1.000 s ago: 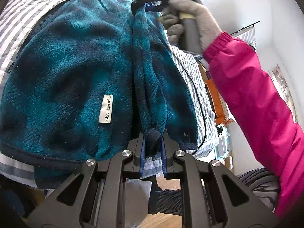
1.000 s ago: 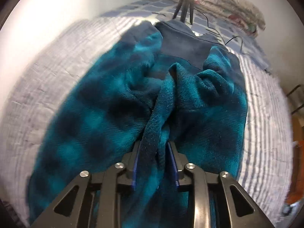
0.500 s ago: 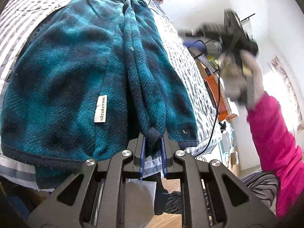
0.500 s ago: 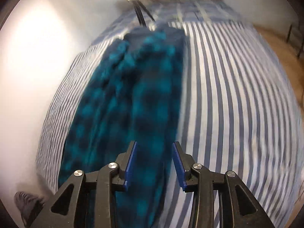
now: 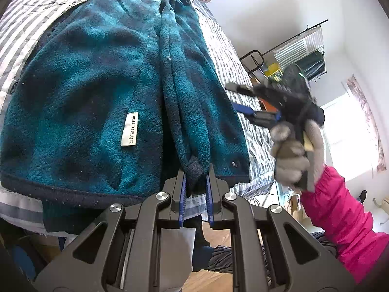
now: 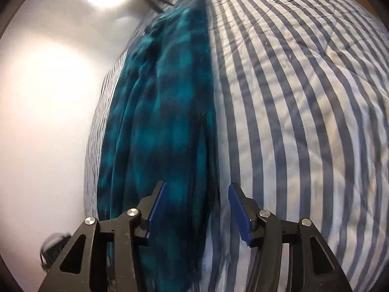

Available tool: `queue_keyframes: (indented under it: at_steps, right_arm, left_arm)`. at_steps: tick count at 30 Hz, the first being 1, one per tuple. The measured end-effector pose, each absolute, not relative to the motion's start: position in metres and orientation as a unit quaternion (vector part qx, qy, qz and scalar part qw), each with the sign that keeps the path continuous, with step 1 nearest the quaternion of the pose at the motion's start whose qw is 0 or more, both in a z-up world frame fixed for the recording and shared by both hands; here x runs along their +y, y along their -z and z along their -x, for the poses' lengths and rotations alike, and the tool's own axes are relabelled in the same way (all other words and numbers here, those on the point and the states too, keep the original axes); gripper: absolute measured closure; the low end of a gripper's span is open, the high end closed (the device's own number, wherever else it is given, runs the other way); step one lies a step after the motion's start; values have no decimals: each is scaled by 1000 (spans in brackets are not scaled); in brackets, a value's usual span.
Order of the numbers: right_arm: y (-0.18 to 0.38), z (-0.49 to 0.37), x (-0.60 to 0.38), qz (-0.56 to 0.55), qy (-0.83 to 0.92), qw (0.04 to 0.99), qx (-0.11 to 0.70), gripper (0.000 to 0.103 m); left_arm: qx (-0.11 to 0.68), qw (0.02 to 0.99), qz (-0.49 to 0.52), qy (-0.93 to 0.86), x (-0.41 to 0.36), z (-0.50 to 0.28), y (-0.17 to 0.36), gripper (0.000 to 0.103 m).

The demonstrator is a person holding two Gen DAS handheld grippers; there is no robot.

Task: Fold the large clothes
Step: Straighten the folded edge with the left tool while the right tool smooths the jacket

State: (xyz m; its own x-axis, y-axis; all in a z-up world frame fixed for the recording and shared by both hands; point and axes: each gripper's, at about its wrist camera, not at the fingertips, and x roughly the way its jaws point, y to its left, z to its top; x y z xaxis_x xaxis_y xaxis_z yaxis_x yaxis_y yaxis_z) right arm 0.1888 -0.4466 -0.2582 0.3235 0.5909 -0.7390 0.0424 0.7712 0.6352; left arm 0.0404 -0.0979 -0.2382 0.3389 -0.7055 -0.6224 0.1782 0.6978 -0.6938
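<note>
Now one teal fleece (image 5: 102,77), its cuff in the closed left gripper (image 5: 196,182); right gripper (image 6: 197,209) opening, empty.

- Bare striped bed cover (image 6: 304,121) right of the teal fleece (image 6: 165,121) lies open.
- A wall (image 6: 43,121) closes the fleece's far side.
- A dark rack (image 5: 301,48), probably, crowds the bedside.

L claw (image 5: 196,177) clamped shut; R claw (image 6: 197,206) jaws opening, nothing gripped, gloved hand (image 5: 295,155) on handle.
</note>
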Motion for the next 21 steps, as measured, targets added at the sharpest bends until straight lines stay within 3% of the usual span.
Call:
queue_keyframes:
  at_steps: [3, 4, 5, 7, 11, 15, 19, 21]
  right_arm:
    - [265, -210, -442, -273, -177, 764, 557, 48]
    - [267, -216, -438, -265, -177, 769, 555, 67]
    - [269, -219, -433, -269, -187, 767, 552, 92]
    - [262, -216, -430, -248, -161, 780, 552, 96]
    - [227, -200, -428, -206, -164, 816, 515, 98]
    - [253, -205, -431, -222, -140, 799, 540, 97]
    - [254, -203, -423, -198, -135, 799, 551, 86]
    - [241, -203, -421, -189, -146, 806, 542, 71]
  left_arm:
    - [500, 773, 265, 287, -102, -44, 241, 91]
    - [500, 773, 264, 288, -104, -45, 241, 91]
    - [501, 772, 264, 289, -105, -46, 242, 91]
    - [504, 763, 275, 295, -108, -48, 241, 92]
    - [490, 772, 260, 311, -115, -47, 227, 92]
    - [519, 770, 234, 288, -118, -55, 252, 92]
    - [517, 779, 212, 285, -116, -53, 247, 92]
    - [510, 783, 198, 297, -115, -49, 233, 92]
